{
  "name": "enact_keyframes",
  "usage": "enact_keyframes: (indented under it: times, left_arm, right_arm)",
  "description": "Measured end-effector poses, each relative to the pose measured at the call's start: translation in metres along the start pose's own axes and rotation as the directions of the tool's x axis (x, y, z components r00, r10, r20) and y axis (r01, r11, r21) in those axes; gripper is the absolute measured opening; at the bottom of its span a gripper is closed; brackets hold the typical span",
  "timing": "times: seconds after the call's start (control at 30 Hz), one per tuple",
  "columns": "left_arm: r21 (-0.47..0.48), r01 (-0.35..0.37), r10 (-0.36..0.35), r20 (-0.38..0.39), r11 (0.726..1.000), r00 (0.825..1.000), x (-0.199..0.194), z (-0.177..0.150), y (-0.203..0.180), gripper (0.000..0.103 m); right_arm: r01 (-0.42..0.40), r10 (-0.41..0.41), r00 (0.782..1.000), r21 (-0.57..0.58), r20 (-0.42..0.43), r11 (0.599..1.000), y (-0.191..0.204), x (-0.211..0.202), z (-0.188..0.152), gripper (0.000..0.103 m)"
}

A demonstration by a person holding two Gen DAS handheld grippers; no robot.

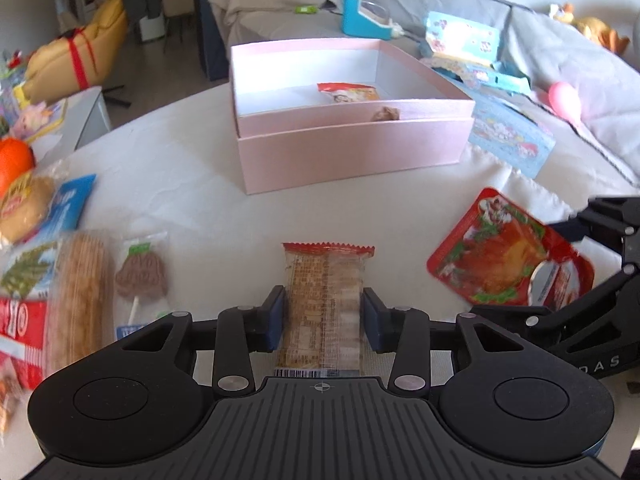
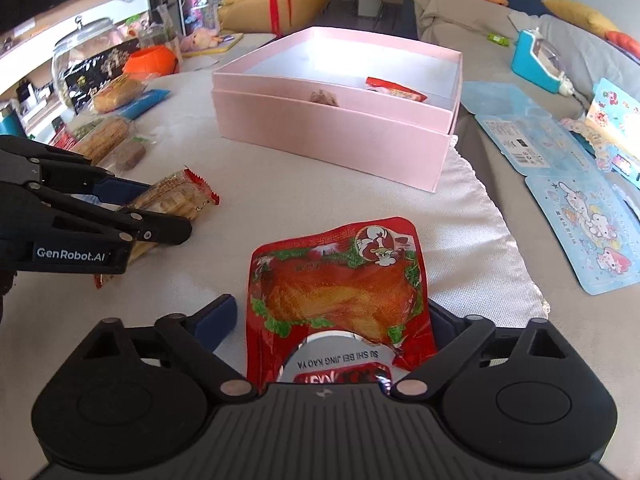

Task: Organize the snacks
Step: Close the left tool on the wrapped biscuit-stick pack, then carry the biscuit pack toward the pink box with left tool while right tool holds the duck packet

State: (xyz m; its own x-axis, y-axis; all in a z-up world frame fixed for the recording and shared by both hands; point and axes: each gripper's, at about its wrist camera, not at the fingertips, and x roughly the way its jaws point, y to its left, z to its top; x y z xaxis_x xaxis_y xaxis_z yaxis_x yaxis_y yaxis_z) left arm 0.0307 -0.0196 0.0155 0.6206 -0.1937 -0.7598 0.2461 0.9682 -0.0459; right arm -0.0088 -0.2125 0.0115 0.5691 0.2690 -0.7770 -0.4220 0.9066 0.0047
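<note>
My left gripper (image 1: 323,314) is shut on a cracker pack (image 1: 326,304) with red crimped ends, held just above the white table. It also shows in the right wrist view (image 2: 176,196). My right gripper (image 2: 332,320) straddles a red roast-duck pouch (image 2: 340,292), its fingers wide on either side; I cannot tell if they grip it. The pouch also shows in the left wrist view (image 1: 508,252). The open pink box (image 1: 352,160) stands ahead and holds a red snack packet (image 1: 348,92) and a small brown piece (image 1: 386,114).
More snacks lie at the table's left: a wafer pack (image 1: 80,292), a chocolate lollipop (image 1: 140,280), a bun in a bag (image 1: 24,208). Blue cartoon cards (image 2: 580,208) lie right of the box. A sofa with toys is behind.
</note>
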Motion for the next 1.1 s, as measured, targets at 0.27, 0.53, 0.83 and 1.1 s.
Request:
enact_keyframes:
  times: [0.27, 0.53, 0.83, 1.1]
  left_arm:
    - [0.050, -0.031, 0.030, 0.012, 0.998, 0.999, -0.001, -0.005, -0.010, 0.045]
    - [0.033, -0.033, 0.033, -0.007, 0.999, 0.999, 0.000, -0.002, -0.009, 0.047]
    - [0.035, -0.041, 0.041, 0.014, 0.999, 0.999, 0.000, -0.005, -0.011, 0.047]
    - [0.038, -0.037, 0.035, 0.039, 0.999, 0.999, -0.002, -0.011, -0.010, 0.047]
  right_arm:
    - [-0.044, 0.044, 0.999, 0.050, 0.002, 0.998, -0.010, -0.018, 0.005, 0.059]
    - [-0.059, 0.059, 0.998, 0.082, -0.001, 0.995, -0.028, -0.021, 0.006, 0.058]
    - [-0.061, 0.059, 0.998, 0.101, 0.023, 0.993, -0.026, -0.025, 0.004, 0.051]
    - [-0.099, 0.091, 0.993, 0.109, 0.070, 0.989, -0.032, -0.047, 0.013, 0.022]
